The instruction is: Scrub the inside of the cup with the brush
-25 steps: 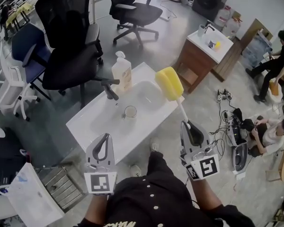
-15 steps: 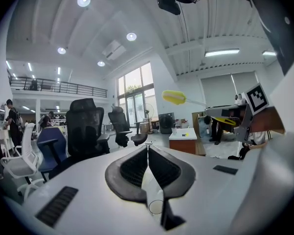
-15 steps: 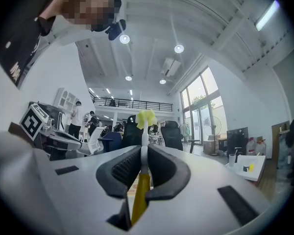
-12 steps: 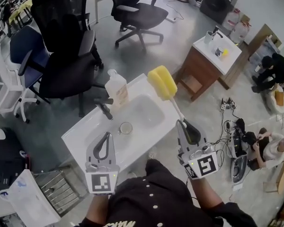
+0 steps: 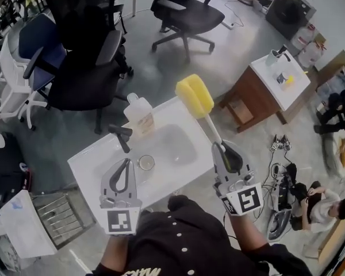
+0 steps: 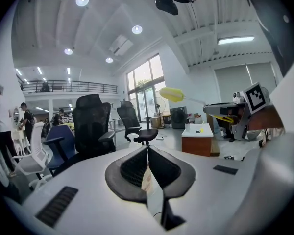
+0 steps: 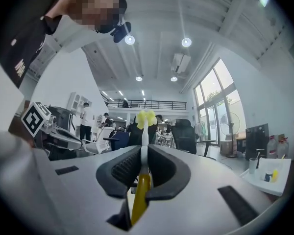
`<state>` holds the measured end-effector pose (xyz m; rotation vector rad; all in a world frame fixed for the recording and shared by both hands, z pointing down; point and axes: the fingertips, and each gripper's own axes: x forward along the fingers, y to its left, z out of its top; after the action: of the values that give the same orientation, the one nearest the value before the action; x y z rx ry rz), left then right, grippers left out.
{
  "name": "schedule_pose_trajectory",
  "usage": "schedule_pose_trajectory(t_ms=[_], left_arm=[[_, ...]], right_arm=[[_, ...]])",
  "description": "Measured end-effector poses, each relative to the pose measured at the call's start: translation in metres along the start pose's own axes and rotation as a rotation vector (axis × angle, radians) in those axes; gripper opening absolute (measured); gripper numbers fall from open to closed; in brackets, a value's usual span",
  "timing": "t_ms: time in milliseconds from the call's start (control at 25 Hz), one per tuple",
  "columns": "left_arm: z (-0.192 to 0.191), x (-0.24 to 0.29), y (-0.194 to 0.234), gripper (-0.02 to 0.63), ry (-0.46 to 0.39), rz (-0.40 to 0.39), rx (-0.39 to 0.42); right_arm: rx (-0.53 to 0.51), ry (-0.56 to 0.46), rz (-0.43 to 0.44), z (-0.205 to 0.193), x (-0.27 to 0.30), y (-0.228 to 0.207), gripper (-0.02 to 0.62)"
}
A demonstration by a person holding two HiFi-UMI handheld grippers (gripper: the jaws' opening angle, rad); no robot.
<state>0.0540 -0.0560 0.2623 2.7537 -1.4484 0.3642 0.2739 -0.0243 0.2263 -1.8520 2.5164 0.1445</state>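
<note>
The right tongs (image 5: 221,151) clamp the thin white handle of the brush (image 5: 195,96), whose yellow sponge head hangs over the far right corner of the sink (image 5: 83,165). The left tongs (image 5: 126,165) are closed on nothing, above the sink's near edge. The cup (image 5: 145,163) stands in the basin, near the tap (image 5: 122,137). It looks like clear glass: probably light, slippery and breakable, best pinched at the rim. The sponge should be soft, and the handle may flex.
</note>
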Motion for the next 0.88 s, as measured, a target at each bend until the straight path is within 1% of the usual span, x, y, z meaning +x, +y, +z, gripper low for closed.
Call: schedule_pose_trajectory(t_ms=[160, 280, 400, 480, 560, 600, 680, 760, 880], left_arm=[[-0.008, 0.002, 0.007, 0.028, 0.039, 0.090, 0.003], [-0.020, -0.008, 0.019, 0.028, 0.086, 0.161, 0.003], [-0.032, -0.020, 0.030, 0.028, 0.129, 0.202, 0.016], [-0.040, -0.026, 0.039, 0.029, 0.157, 0.219, 0.041], [-0.051, -0.032, 0.046, 0.028, 0.175, 0.235, 0.042], [-0.056, -0.033, 0.049, 0.029, 0.180, 0.235, 0.040], [-0.066, -0.034, 0.050, 0.029, 0.200, 0.209, 0.054], [-0.080, -0.033, 0.046, 0.029, 0.236, 0.154, 0.068], [-0.111, -0.027, 0.037, 0.028, 0.304, 0.060, 0.070]], right_arm=[[-0.023, -0.049, 0.120, 0.000, 0.020, -0.010, 0.046], [-0.037, -0.077, 0.228, 0.000, 0.039, -0.003, 0.046], [-0.040, -0.097, 0.317, 0.001, 0.058, 0.012, 0.046], [-0.065, -0.116, 0.358, 0.000, 0.068, 0.018, 0.046], [-0.085, -0.137, 0.388, 0.002, 0.076, 0.023, 0.046], [-0.096, -0.144, 0.403, 0.003, 0.079, 0.027, 0.046], [-0.111, -0.143, 0.432, 0.004, 0.083, 0.034, 0.045], [-0.130, -0.128, 0.464, 0.004, 0.083, 0.042, 0.046], [-0.210, -0.097, 0.503, 0.000, 0.081, 0.048, 0.046]])
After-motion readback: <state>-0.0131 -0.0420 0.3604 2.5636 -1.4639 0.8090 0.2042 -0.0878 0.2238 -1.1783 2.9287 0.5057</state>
